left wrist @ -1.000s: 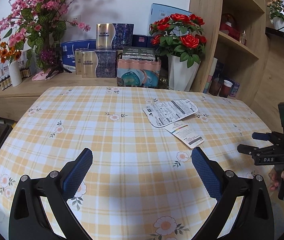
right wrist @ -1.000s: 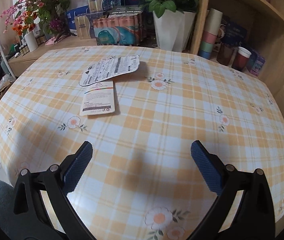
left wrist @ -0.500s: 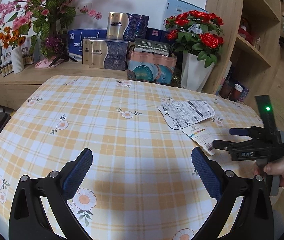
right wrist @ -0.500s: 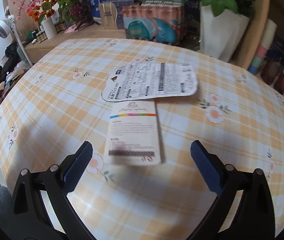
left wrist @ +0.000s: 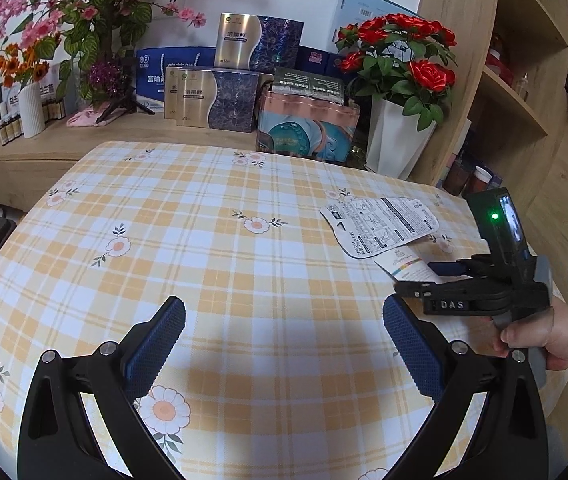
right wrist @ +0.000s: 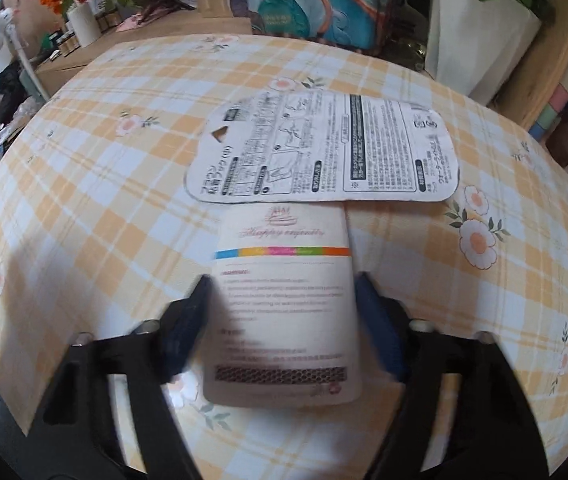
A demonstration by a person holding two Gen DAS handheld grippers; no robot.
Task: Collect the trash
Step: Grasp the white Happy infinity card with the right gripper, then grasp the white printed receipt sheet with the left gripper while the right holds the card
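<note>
Over the last second the right gripper point(right wrist: 282, 312) has swung in from bare tablecloth and dropped low over the small white card with a rainbow stripe point(right wrist: 284, 304), and its jaws, wide apart a moment ago, are now closing with the card between them. The blue pads sit just outside the card's two long edges; motion blur keeps me from saying they press on it, so I read the card as not yet gripped and lying flat on the table. The card's far end is tucked against, perhaps slightly under, the larger printed packaging backing card point(right wrist: 324, 148), which rests flat just beyond it. The left gripper point(left wrist: 284, 344) hovers over empty cloth with jaws wide and nothing between them; from its view the right gripper point(left wrist: 440, 276) shows at the table's right edge, held in the person's hand point(left wrist: 544, 340). On the yellow checked tablecloth point(left wrist: 204, 248) both pieces of trash are therefore uncollected: the first pickup is just starting, the backing card remains, and no bin is clearly identifiable here.
</note>
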